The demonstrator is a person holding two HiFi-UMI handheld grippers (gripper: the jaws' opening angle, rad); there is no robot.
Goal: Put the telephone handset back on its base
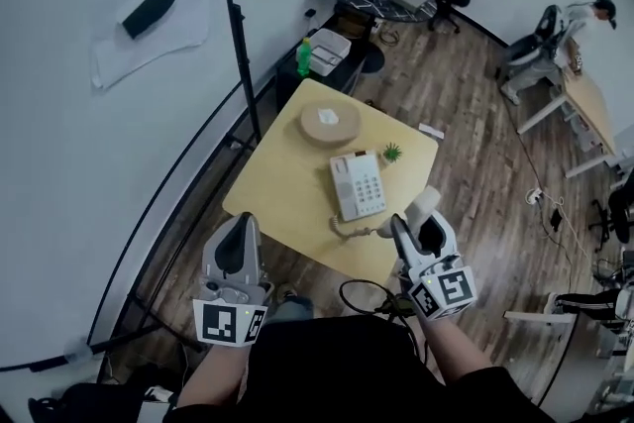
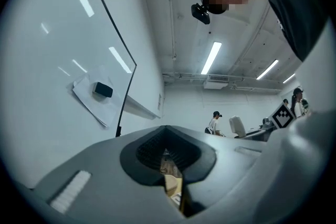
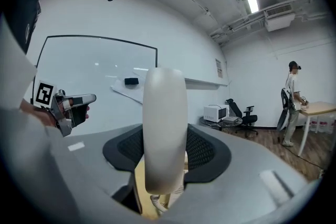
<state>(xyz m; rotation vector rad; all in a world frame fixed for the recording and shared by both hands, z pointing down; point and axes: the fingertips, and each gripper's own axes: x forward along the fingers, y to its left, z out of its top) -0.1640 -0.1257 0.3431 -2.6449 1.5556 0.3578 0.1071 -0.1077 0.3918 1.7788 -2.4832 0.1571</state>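
We've got the desk (image 1: 282,178) ahead, w/ the phone base (image 1: 359,185) toward its right edge, cradle apparently bare. The handset (image 1: 423,206) isn't on it yet. It's in the air just off the desk's near right edge, upright, clamped mid-length in our right tongs (image 1: 416,231), prob. so the coiled cord (image 1: 347,229) hangs free. Left tongs (image 1: 241,221) are closed on nothing, parked by the near edge, out of the way.

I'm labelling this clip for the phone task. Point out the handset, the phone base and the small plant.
handset (image 3: 164,128), right gripper view, middle of its white back.
phone base (image 1: 365,189), head view, on its keypad.
small plant (image 1: 392,153), head view, its green leaves.
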